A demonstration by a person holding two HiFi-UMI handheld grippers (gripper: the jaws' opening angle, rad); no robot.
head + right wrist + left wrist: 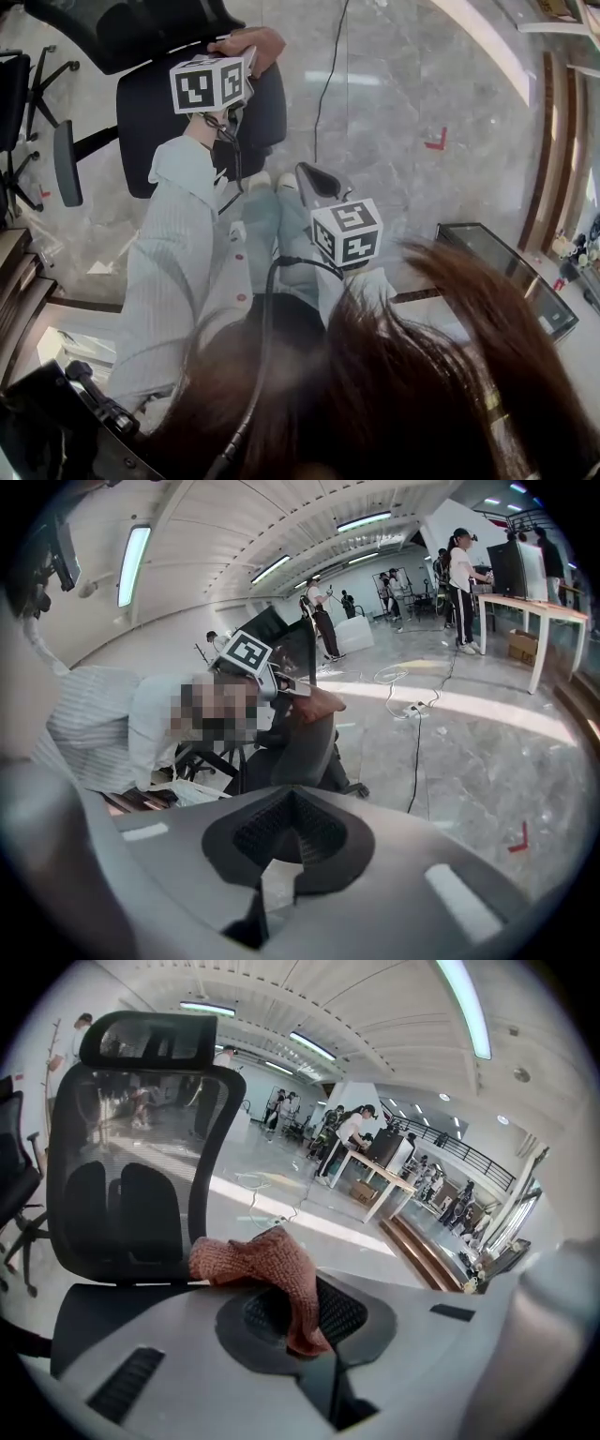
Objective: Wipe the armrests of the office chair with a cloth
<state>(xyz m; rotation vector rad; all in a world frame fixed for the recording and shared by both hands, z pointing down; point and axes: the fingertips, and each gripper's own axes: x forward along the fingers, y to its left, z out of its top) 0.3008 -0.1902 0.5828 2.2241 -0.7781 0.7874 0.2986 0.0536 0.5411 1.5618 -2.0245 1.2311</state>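
Two handheld grippers work over a big grey marble floor (403, 103), seen from above past the person's dark hair (422, 375). Black office chair (159, 112) sits top left, mesh backrest (141, 1176) upright, one armrest (66, 164) sticking out on its left side. Pale striped sleeve (178, 253) reaches fwd to the left gripper (298, 1309), held over the seat's far right edge w/ its marker cube (211, 82) facing up. Its jaws are clamped on a rust-brown cloth (253, 1260), pinched btwn the pads w/ most of it bunched beyond the tips. That cloth rests on top of a grey chair part; can't tell if it's the other armrest. Right gripper (291, 834) hangs nearer the body, well apart from the chair, jaws drawn together w/ nothing btwn them. Thin black cable (328, 75) and a small red mark (436, 142) lie on the floor.
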